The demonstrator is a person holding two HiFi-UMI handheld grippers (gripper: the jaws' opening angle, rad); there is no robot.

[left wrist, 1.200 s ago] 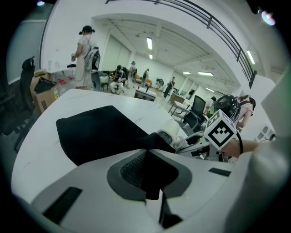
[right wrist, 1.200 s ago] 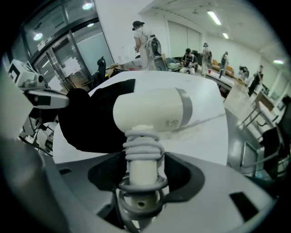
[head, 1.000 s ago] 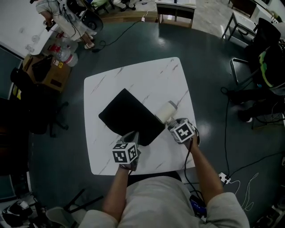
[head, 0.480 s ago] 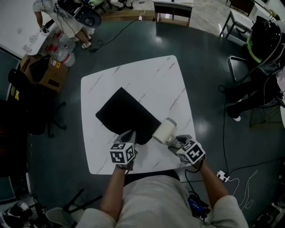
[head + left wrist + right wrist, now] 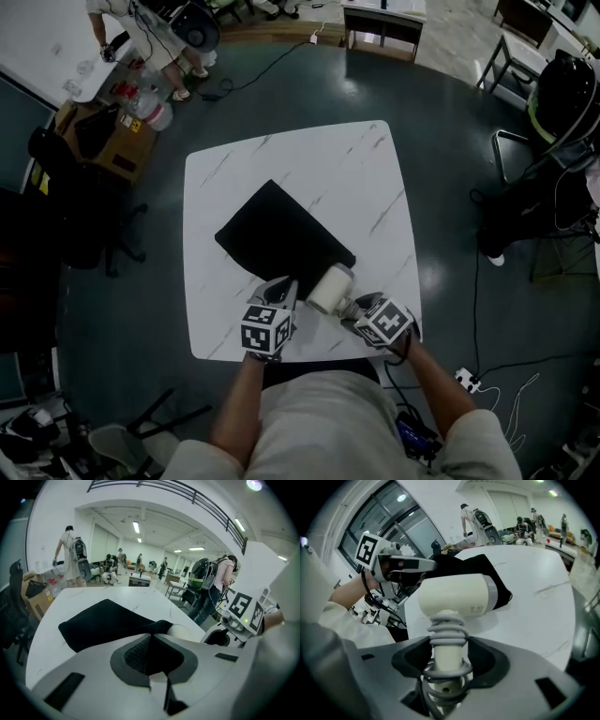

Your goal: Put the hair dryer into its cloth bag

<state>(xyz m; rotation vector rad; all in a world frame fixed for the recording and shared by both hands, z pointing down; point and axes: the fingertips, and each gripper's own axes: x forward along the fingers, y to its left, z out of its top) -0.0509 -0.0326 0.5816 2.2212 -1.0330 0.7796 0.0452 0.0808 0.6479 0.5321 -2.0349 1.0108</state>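
Observation:
The black cloth bag (image 5: 281, 239) lies flat on the white marble table (image 5: 375, 178). My left gripper (image 5: 279, 295) is shut on the bag's near edge; in the left gripper view the black cloth (image 5: 105, 623) runs into the closed jaws (image 5: 150, 641). My right gripper (image 5: 350, 305) is shut on the handle of the cream hair dryer (image 5: 328, 286), whose grey cord is wound round that handle (image 5: 446, 641). The dryer's barrel (image 5: 457, 595) lies level just off the table, its end close beside the bag's near corner (image 5: 480, 571) and my left gripper (image 5: 396, 564).
Both grippers work at the table's near edge (image 5: 309, 352). A cardboard box (image 5: 103, 141) and dark chairs (image 5: 80, 220) stand left of the table. More chairs (image 5: 548, 178) are on the right. Cables (image 5: 487, 384) lie on the floor. People stand far back (image 5: 72, 557).
My right gripper has carried the hair dryer left and toward me, from the bag's right corner to close beside my left gripper. The left gripper has kept its hold on the bag.

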